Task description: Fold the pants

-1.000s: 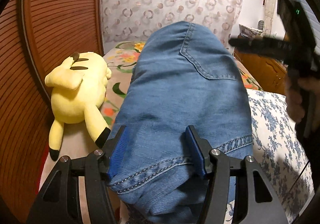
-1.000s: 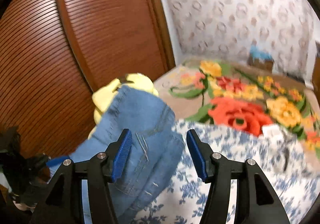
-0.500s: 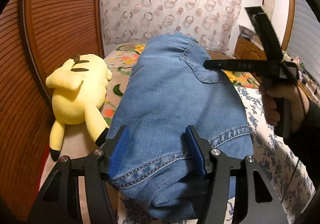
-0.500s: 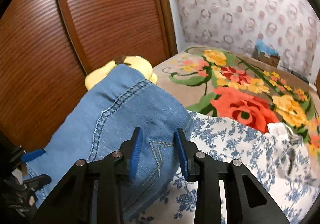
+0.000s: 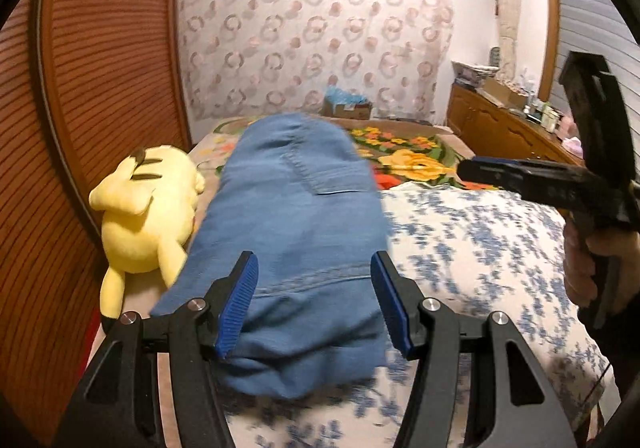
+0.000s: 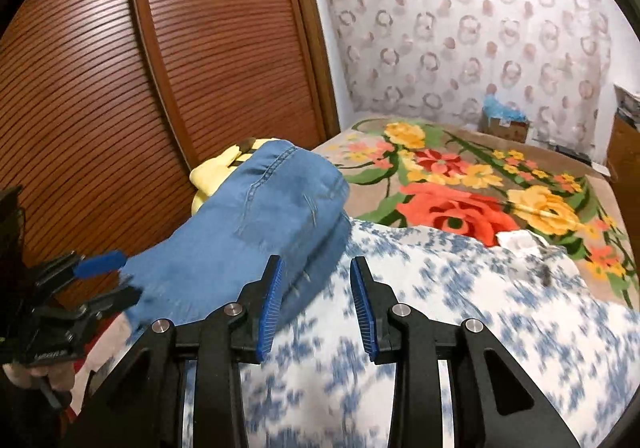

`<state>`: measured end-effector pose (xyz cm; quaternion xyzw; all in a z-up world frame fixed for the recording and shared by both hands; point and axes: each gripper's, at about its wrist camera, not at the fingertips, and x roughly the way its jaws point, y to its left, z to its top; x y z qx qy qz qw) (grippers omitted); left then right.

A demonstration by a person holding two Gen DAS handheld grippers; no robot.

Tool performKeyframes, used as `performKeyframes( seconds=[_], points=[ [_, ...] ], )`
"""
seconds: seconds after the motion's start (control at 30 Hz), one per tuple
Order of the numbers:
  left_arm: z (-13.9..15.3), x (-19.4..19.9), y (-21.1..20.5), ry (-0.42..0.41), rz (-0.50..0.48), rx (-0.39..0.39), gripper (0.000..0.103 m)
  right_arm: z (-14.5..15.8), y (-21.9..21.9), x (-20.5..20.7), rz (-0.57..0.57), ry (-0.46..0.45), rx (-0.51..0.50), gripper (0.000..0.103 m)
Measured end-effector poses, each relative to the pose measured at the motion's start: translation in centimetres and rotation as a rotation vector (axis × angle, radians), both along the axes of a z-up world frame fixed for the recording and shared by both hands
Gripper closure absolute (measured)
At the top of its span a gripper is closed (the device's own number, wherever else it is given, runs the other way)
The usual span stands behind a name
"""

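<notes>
The left gripper [image 5: 314, 302] stood with its blue pads spread wide on either side of the near end of the folded pants [image 5: 294, 248], clamping nothing. The right gripper [image 6: 316, 300] was also parted, its pads framing bare blue-flowered quilt [image 6: 440, 320] just beside the denim's right edge. Only the left wrist view showed the whole bundle: a long blue roll lying along the bed's left edge, long axis running from the near end away toward the far wall, a hem seam across the near end and a patch pocket facing up farther along. Only the right wrist view showed it from the side, as stacked layers with a stitched seam on the far rounded end. That view also caught faint pale lettering on the left gripper's body at lower left, too blurred to read. Touching the pants on the left lay a yellow plush toy [image 5: 148, 216], against the slatted wooden wardrobe doors [image 6: 160, 88]. Beyond the quilt spread a floral blanket [image 6: 460, 188], and at the bed's far edge sat a cardboard box [image 6: 504, 124] below the ring-patterned curtain [image 5: 312, 32].
</notes>
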<state>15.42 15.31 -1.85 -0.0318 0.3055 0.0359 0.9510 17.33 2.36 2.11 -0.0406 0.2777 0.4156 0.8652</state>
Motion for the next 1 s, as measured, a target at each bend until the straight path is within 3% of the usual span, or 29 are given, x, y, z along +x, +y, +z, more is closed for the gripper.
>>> performKeyframes(
  seconds=[0.27,0.37,0.6,0.63,0.67,0.7,0.8,1.0],
  points=[
    [1.7,-1.9,-4.6,-0.039,-0.062,0.014,0.041,1.5,-7.4,-7.6,-0.06,-0.059,0.027,0.067],
    [2.2,-2.8,-5.9,-0.054,-0.079,0.022,0.036,1.7,-9.5,-10.1,-0.082,-0.076,0.035,0.066],
    [3.0,-4.3,-8.8,-0.07,-0.135,0.022,0.035,1.9,-12.9,-14.9,-0.133,-0.107,0.043,0.066],
    [3.1,-4.5,-9.2,-0.071,-0.141,0.024,0.029,1.9,-13.0,-15.1,-0.138,-0.111,0.044,0.065],
    [3.2,-4.8,-9.7,-0.075,-0.144,0.027,0.006,2.0,-13.5,-15.7,-0.147,-0.114,0.047,0.065],
    [3.4,-5.1,-10.0,-0.09,-0.148,0.028,0.001,1.9,-13.9,-16.2,-0.152,-0.114,0.052,0.064],
    [3.9,-6.1,-11.1,-0.112,-0.162,0.019,0.001,1.8,-14.6,-17.4,-0.174,-0.114,0.065,0.062],
    [4.9,-7.8,-13.2,-0.137,-0.173,0.036,0.001,1.7,-16.9,-20.3,-0.231,-0.136,0.08,0.049]
  ],
)
